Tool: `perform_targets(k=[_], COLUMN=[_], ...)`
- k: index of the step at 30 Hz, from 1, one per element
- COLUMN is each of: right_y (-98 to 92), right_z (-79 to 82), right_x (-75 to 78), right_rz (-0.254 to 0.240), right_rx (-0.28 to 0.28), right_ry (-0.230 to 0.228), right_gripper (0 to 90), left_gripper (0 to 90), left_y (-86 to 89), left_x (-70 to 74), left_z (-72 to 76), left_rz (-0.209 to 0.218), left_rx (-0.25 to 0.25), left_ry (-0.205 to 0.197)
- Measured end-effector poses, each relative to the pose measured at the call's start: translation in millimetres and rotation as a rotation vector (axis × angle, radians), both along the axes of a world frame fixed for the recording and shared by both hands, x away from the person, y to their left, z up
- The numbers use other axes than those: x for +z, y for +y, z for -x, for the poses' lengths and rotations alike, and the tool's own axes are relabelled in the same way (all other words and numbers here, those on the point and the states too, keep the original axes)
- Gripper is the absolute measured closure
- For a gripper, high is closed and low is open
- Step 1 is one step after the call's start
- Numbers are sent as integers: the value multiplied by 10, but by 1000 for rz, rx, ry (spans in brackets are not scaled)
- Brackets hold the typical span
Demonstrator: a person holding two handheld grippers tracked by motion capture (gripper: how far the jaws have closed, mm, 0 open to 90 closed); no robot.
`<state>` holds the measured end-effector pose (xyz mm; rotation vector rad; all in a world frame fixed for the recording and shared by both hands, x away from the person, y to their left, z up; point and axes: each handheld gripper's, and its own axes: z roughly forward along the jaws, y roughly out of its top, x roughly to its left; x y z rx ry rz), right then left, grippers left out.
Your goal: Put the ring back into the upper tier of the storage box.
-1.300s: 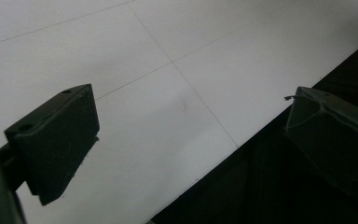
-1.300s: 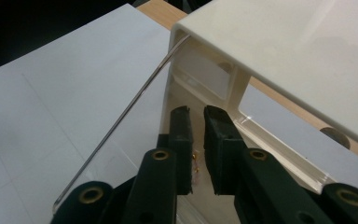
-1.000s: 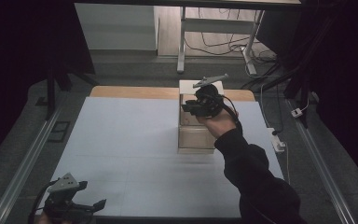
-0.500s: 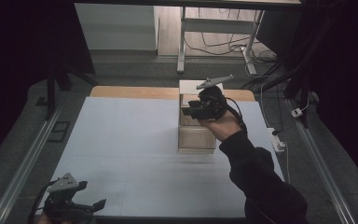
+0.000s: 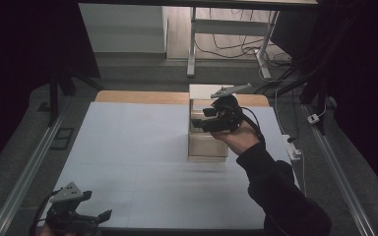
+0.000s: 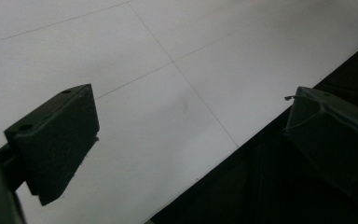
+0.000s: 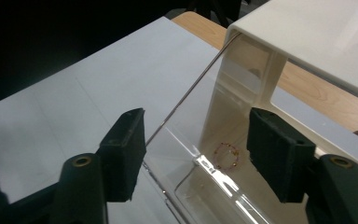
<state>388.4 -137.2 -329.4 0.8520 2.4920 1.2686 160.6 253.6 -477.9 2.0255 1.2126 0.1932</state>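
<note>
Lying on the floor of a clear drawer (image 7: pixel 214 177) pulled out of a cream box (image 5: pixel 206 129), a small beaded bracelet (image 7: pixel 227 155) waits just ahead of the right tool (image 7: pixel 196 154). The box stands on the far right part of the white table (image 5: pixel 128 147), near a strip of bare wood (image 5: pixel 142 97) at the back edge, and its drawer juts toward the person so the contents can be reached from above. The right tool, held out on a dark-sleeved arm (image 5: pixel 275 187), hovers over the drawer with its jaws apart and nothing between them, one on each side of the drawer's clear wall; it looks lined up to go in for the bracelet. The left tool (image 5: pixel 78 216) sits idle at the near left corner of the table, well apart from the box, its jaws spread wide over bare tabletop and the table's edge, apparently parked out of the way.
</note>
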Motion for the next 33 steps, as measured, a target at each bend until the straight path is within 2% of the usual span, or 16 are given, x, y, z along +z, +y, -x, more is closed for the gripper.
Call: perform_targets(k=[5, 12, 18, 28, 33], right_y=[-28, -68, -133, -294, -360], right_z=[30, 85, 169, 290, 366], right_x=[5, 15, 57, 53, 52], right_rz=[-27, -24, -17, 1, 10], right_rx=[-8, -10, -5, -25, -32], right_ry=[8, 14, -5, 8, -25], right_gripper=[301, 214, 151, 55, 4], left_gripper=[26, 25, 25, 20, 20], left_y=[2, 2, 3, 6, 7], left_x=[-1, -1, 1, 1, 1], left_z=[0, 1, 5, 1, 2], left_rz=[1, 3, 3, 9, 9], left_rx=[1, 2, 3, 1, 1], left_ry=[0, 1, -3, -1, -2])
